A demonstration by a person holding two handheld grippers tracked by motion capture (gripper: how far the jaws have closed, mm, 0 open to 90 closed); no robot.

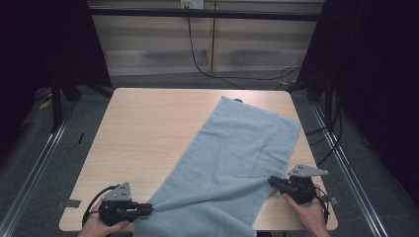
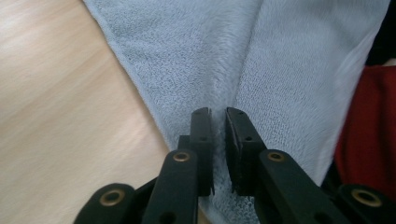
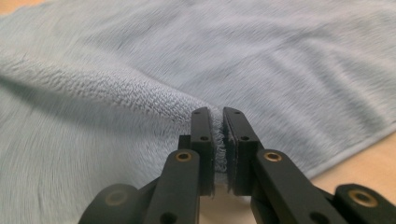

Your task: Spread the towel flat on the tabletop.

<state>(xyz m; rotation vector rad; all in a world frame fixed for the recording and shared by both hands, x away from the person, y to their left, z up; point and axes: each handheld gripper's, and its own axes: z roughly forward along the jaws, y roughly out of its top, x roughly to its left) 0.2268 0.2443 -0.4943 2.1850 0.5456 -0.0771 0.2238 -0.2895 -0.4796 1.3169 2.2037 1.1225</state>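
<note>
- I have the left gripper (image 1: 148, 208) pinching the towel (image 1: 232, 153) at its near left edge, jaws pressed together on a thin fold of cloth, as the left gripper view shows.
- The right gripper (image 1: 272, 181) pinches the towel's near right edge the same way; in the right gripper view a ridge of pile sits between the pads.
- The towel lies slantwise on the table (image 1: 143, 133), far end near the back right corner, near end spilling over the front edge.
- As I judge it, the step is a lift and fold, so I want both grips deep enough that the hem cannot slip out.
- I should raise both hands evenly and keep the span taut, or the middle will sag and crease.
- Nothing on the table blocks the path; the far cables (image 1: 207, 69) lie off it.
- The overhanging near end may drag on the table edge.
</note>
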